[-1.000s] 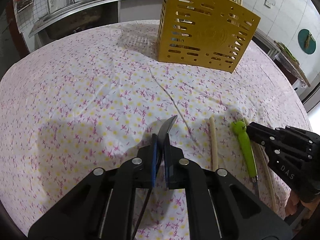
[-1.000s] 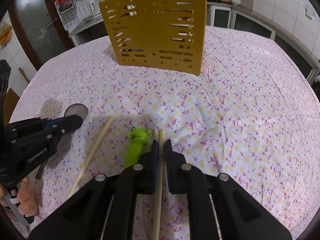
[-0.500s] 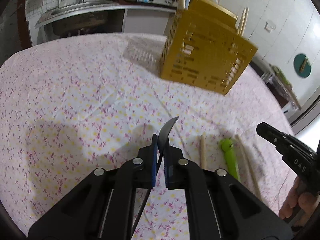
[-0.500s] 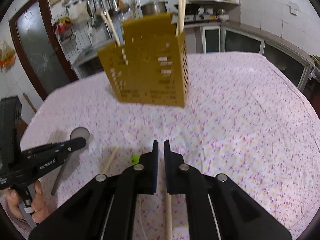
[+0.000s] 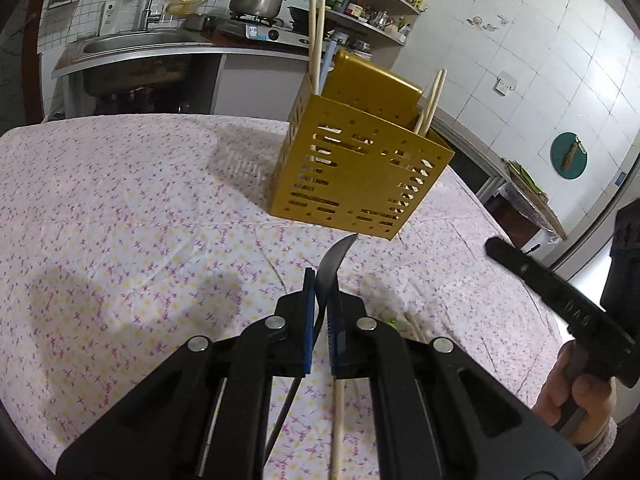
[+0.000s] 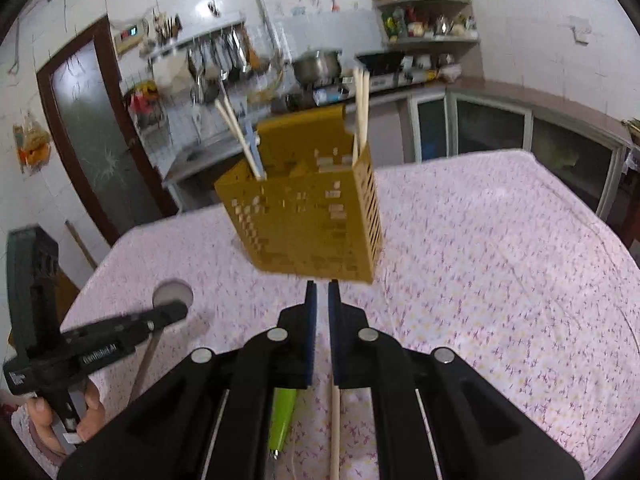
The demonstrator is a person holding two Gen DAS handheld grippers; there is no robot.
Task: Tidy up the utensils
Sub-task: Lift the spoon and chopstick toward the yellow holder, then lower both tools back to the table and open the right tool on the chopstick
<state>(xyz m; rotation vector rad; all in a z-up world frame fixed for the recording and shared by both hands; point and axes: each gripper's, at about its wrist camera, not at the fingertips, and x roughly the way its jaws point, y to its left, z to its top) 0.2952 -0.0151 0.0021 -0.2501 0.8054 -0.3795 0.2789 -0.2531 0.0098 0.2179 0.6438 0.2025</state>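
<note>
Left wrist view: A yellow slotted utensil holder (image 5: pixel 360 168) stood on the far part of the table (image 5: pixel 120 208), which was covered with a pink-flowered cloth. Two pale chopsticks (image 5: pixel 315 40) and a blue handle (image 5: pixel 329 58) stood in its far left corner; two more chopsticks (image 5: pixel 430 102) leaned out at its right corner. The left gripper (image 5: pixel 321 316) was pressed together on a dark spoon (image 5: pixel 334 262), whose bowl rose past the fingertips, edge-on, while its thin handle ran back beneath the tool. A loose chopstick (image 5: pixel 339 424) lay on the cloth near and just right of the gripper. The right gripper showed at the right edge, held in a hand (image 5: pixel 576 396).

Right wrist view: The picture was blurred. The holder (image 6: pixel 304 216) stood at centre far, with the same two pairs of chopsticks (image 6: pixel 240 136) at its left and right corners. The right gripper (image 6: pixel 322 320) had its jaws close together with a narrow gap; nothing could be seen between the fingertips. Under it lay a green utensil handle (image 6: pixel 282 416) and a chopstick (image 6: pixel 335 432), side by side on the cloth. At left, the left gripper (image 6: pixel 172 312) held the spoon, its round bowl (image 6: pixel 173 294) facing the camera.
</note>
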